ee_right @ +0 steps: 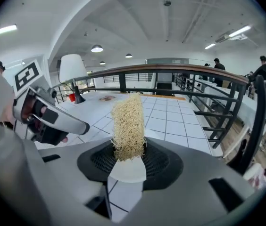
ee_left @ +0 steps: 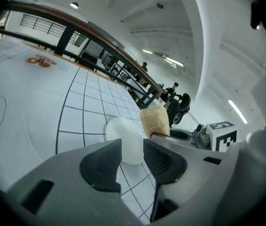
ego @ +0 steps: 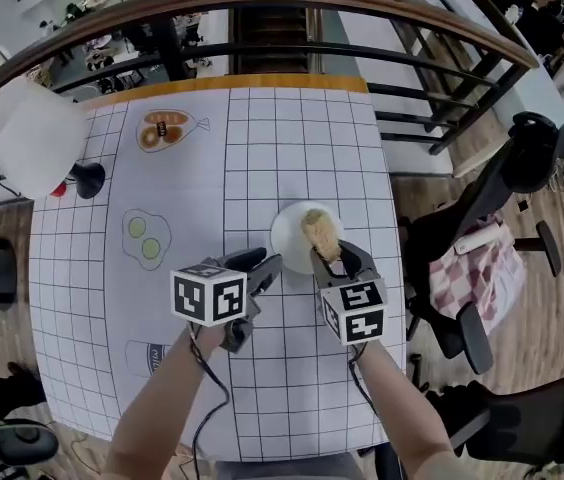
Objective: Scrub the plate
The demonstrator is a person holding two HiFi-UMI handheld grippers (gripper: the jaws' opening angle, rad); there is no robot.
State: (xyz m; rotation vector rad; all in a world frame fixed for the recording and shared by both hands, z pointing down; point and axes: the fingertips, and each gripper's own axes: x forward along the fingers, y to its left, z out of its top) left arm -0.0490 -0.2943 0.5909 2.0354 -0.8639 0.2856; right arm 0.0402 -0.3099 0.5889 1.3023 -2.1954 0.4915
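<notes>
A small white plate (ego: 290, 238) lies on the gridded table mat, right of centre. My right gripper (ego: 333, 259) is shut on a tan fibrous scrubber (ego: 321, 232), which stands up over the plate's right part. The right gripper view shows the scrubber (ee_right: 128, 126) pinched between the pads, with the plate (ee_right: 128, 171) just beneath. My left gripper (ego: 266, 267) is open and empty, just short of the plate's near left rim. In the left gripper view the plate (ee_left: 125, 134) shows through the gap between the jaws (ee_left: 132, 150), with the scrubber (ee_left: 154, 120) beyond it.
A lamp with a white shade (ego: 30, 138) and a black base (ego: 89, 178) stands at the table's left edge. Food pictures (ego: 148, 238) are printed on the mat. A railing (ego: 292, 53) runs behind the far edge. Chairs (ego: 482, 218) stand at the right.
</notes>
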